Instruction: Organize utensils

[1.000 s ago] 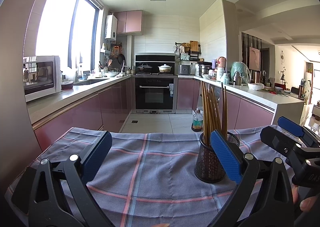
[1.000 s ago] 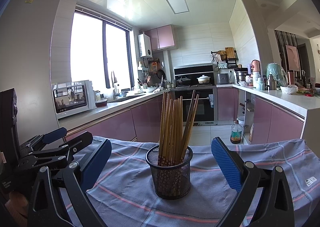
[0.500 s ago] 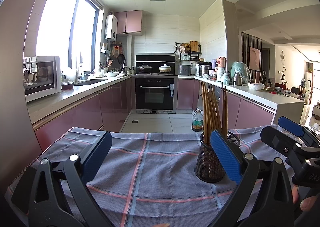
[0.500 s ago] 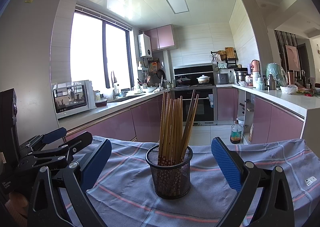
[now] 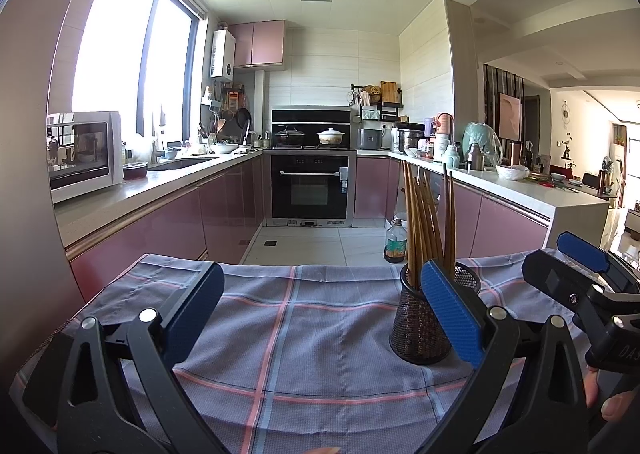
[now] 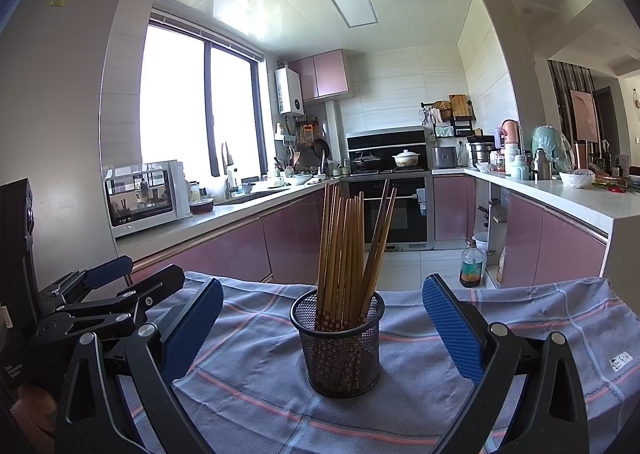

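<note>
My right tool (image 6: 322, 328) hangs released, its blue pads spread wide with the mesh holder (image 6: 339, 346) framed between them but untouched. My left tool (image 5: 320, 314) is equally spread and empty, the holder standing off its right pad. The chopsticks (image 6: 347, 250) stand bundled upright inside, on the checked cloth (image 5: 304, 338) covering the surface. I judge the risk to be the light holder tipping if a pad nudges its rim, or the loose cloth sliding and dragging it.
</note>
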The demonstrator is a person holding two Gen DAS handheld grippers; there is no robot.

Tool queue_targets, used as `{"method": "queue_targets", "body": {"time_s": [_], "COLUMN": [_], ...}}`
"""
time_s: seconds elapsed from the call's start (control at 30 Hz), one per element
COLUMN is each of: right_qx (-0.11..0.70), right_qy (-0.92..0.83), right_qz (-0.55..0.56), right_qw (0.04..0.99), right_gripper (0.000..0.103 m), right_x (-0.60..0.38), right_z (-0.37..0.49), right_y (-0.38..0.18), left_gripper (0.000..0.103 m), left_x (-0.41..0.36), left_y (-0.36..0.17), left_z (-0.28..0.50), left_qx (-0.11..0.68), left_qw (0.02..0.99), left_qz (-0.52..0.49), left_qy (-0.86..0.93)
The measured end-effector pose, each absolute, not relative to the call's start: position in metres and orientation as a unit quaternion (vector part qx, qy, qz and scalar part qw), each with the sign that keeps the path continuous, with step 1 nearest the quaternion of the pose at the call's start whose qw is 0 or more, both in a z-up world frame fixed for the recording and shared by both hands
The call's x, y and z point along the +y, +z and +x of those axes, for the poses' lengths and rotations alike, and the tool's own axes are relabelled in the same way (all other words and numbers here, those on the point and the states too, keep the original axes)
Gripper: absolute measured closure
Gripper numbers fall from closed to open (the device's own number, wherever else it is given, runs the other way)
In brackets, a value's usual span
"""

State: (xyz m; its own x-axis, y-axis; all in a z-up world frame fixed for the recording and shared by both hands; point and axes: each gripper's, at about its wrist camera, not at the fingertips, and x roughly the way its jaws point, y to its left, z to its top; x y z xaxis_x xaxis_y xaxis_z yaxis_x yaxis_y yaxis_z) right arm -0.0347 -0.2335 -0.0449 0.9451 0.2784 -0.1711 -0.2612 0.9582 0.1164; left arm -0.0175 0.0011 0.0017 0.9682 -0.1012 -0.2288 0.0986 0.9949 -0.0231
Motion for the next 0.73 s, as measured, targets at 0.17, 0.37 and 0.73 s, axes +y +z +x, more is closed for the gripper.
{"method": "queue_targets", "body": {"time_s": [0.17,0.37,0.73], "right_qx": [0.093,0.093,0.18], "right_qy": [0.135,0.136,0.077], "right_qz": [0.046,0.044,0.02], "right_qw": [0.985,0.985,0.98], "right_gripper": [0.007,0.007,0.007], "right_x": [-0.232,-0.231,-0.262], "right_z": [-0.035,-0.034,-0.013], "right_y": [-0.044,-0.044,-0.064], "left_gripper": [0.006,0.006,0.006], "left_x": [0.001,0.001,0.012], "left_y": [0.001,0.002,-0.011], "left_z": [-0.017,-0.017,0.003], "left_qx": [0.114,0.108,0.161], "left_qw": [0.992,0.993,0.986], "left_qz": [-0.005,-0.002,-0.01], "left_qy": [-0.049,-0.047,-0.045]}}
